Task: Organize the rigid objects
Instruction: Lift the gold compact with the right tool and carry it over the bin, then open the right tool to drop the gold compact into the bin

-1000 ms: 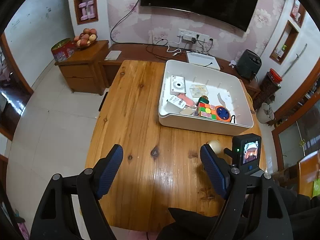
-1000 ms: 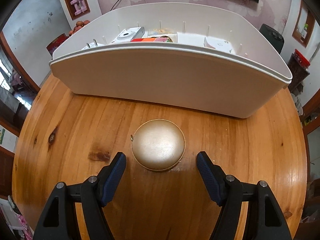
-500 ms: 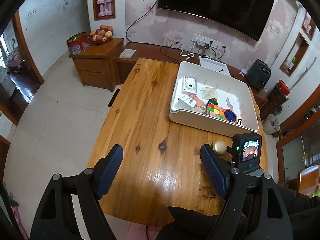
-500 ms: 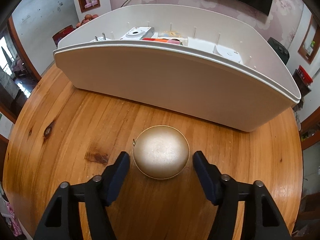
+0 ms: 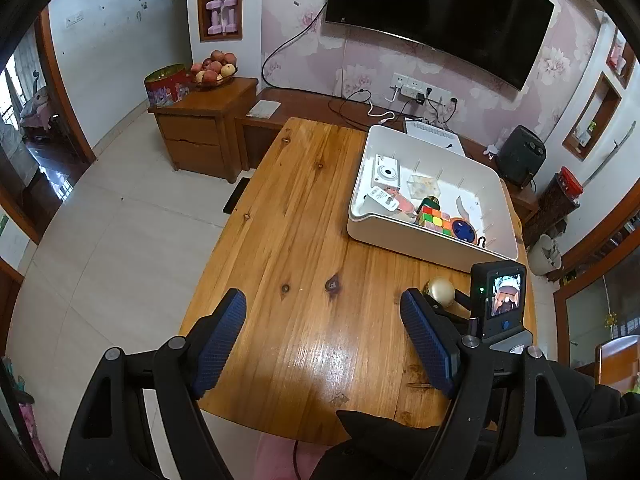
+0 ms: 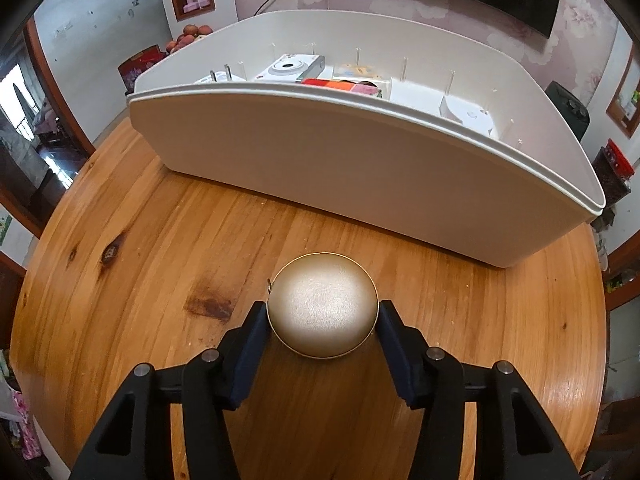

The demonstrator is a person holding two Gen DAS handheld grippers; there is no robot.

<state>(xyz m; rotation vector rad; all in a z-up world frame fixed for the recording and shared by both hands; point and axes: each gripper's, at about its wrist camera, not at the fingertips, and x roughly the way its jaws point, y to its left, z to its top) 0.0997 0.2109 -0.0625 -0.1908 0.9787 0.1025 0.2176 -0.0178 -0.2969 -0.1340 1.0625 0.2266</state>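
Behind the bin [image 6: 360,184] wall, contents half hidden; right claw [image 6: 322,320] closing, pads against gold disc [image 6: 322,308]

Right tongs [image 6: 322,334] angled steeply down, jaws closing, pads touching both sides of a round case; left tongs [image 5: 323,340] spread wide, holding nothing
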